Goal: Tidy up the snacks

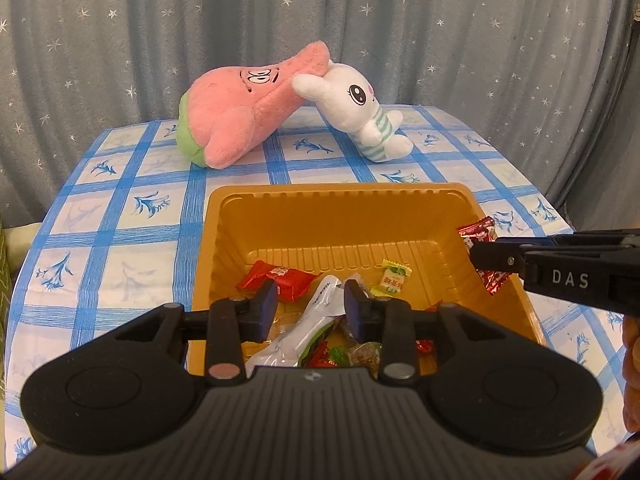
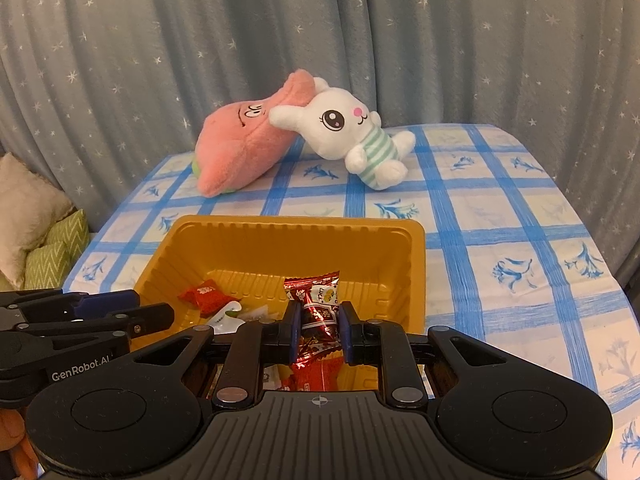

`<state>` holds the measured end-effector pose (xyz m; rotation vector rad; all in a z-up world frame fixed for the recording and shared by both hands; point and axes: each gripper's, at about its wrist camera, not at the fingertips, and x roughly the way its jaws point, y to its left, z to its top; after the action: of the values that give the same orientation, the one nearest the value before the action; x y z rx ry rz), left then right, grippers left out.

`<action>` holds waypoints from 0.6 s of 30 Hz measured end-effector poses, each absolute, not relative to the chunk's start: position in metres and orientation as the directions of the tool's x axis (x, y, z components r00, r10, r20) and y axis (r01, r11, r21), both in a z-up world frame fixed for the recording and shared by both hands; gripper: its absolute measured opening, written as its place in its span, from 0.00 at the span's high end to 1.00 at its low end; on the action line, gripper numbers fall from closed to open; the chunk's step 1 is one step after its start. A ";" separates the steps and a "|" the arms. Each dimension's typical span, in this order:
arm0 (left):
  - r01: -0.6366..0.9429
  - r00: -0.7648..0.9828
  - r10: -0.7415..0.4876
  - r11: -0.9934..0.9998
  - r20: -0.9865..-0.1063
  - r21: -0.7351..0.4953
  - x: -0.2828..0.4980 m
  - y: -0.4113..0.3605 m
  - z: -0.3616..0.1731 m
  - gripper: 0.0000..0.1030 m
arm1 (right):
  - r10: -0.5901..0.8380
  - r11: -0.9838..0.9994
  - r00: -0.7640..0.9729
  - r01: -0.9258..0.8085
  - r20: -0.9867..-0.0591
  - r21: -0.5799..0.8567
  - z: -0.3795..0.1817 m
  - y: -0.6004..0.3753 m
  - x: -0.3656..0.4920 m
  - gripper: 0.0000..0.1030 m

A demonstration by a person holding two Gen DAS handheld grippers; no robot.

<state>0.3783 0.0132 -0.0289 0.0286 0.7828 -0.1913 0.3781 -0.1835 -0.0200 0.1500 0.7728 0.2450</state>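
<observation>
My right gripper is clamped on a red candy packet, held over the near right part of the yellow tray on the table. My left gripper stands slightly apart over a white pouch in the tray; I cannot tell whether its pads touch it. Several wrapped snacks lie near the tray's front, partly hidden behind both grippers. Far back, a pink plush leans against a white rabbit.

Glossy ribbed plastic tray, shiny foil wrapper, fuzzy plush toys, matt black plastic fingers
</observation>
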 end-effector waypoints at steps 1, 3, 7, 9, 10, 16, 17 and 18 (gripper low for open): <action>0.182 0.693 -0.160 0.982 -0.703 -0.045 0.378 0.013 -0.029 0.69 | 0.273 0.961 0.690 -0.164 -0.670 0.223 -0.020 -0.184 0.378 0.80; 0.181 0.692 -0.161 0.982 -0.704 -0.046 0.379 0.014 -0.029 0.69 | 0.277 0.960 0.689 -0.165 -0.670 0.227 -0.020 -0.183 0.379 0.80; 0.177 0.693 -0.160 0.983 -0.703 -0.049 0.379 0.016 -0.030 0.68 | 0.282 0.959 0.689 -0.170 -0.668 0.228 -0.020 -0.180 0.382 0.80; 0.174 0.693 -0.158 0.984 -0.703 -0.049 0.378 0.017 -0.030 0.67 | 0.289 0.956 0.693 -0.177 -0.660 0.232 -0.020 -0.178 0.383 0.80; 0.171 0.694 -0.157 0.984 -0.703 -0.050 0.378 0.018 -0.030 0.66 | 0.301 0.952 0.697 -0.181 -0.650 0.246 -0.020 -0.178 0.384 0.80; 0.158 0.696 -0.150 0.986 -0.702 -0.054 0.373 0.024 -0.032 0.63 | 0.312 0.941 0.713 -0.141 -0.628 0.306 -0.021 -0.191 0.384 0.34; 0.156 0.696 -0.150 0.986 -0.703 -0.056 0.372 0.025 -0.032 0.62 | 0.305 0.944 0.714 -0.138 -0.631 0.300 -0.021 -0.192 0.383 0.34; 0.155 0.695 -0.149 0.986 -0.703 -0.056 0.371 0.025 -0.032 0.61 | 0.301 0.945 0.714 -0.133 -0.633 0.299 -0.021 -0.194 0.382 0.34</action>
<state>0.3709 0.0249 -0.0321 0.0076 0.7839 -0.1698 0.3817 -0.1935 -0.0210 0.2393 0.7393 0.2430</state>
